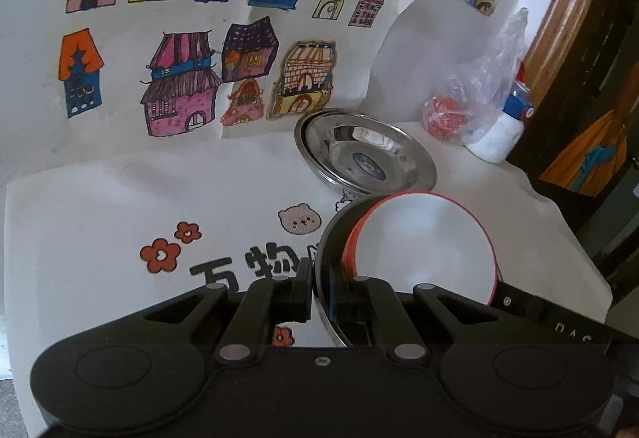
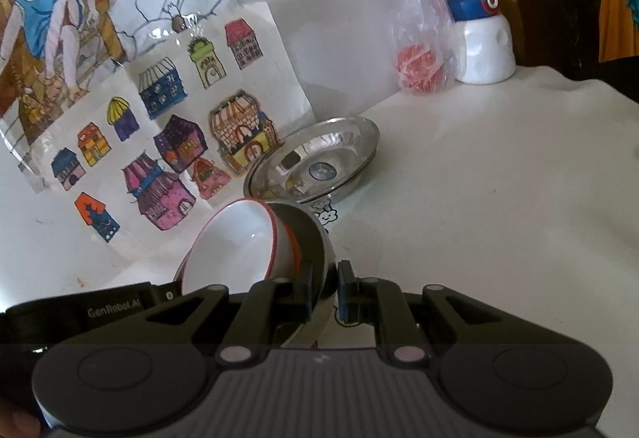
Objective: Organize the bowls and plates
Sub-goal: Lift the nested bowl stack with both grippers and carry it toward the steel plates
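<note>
Gripping one steel bowl point(image 1: 325, 238) rim, both claws point(image 1: 322, 290) point(image 2: 324, 288) clamped, red-rimmed white bowls point(image 1: 423, 238) nested inside.

White bowls point(image 1: 423, 242) rimmed in red sit stacked in a silvery steel dish point(image 2: 315, 234), lower centre of both views. Behind, shiny steel plates point(image 1: 365, 152) carry a round blue sticker. The tablecloth point(image 1: 120, 222) is white, printed with red flowers, a beige bear face and black characters. On the wall, upper left, a drawing point(image 1: 179, 38) shows houses in blue, orange, yellow, purple and pink. Far right, a white bottle point(image 2: 485, 50) has a blue-and-red cap.
</note>
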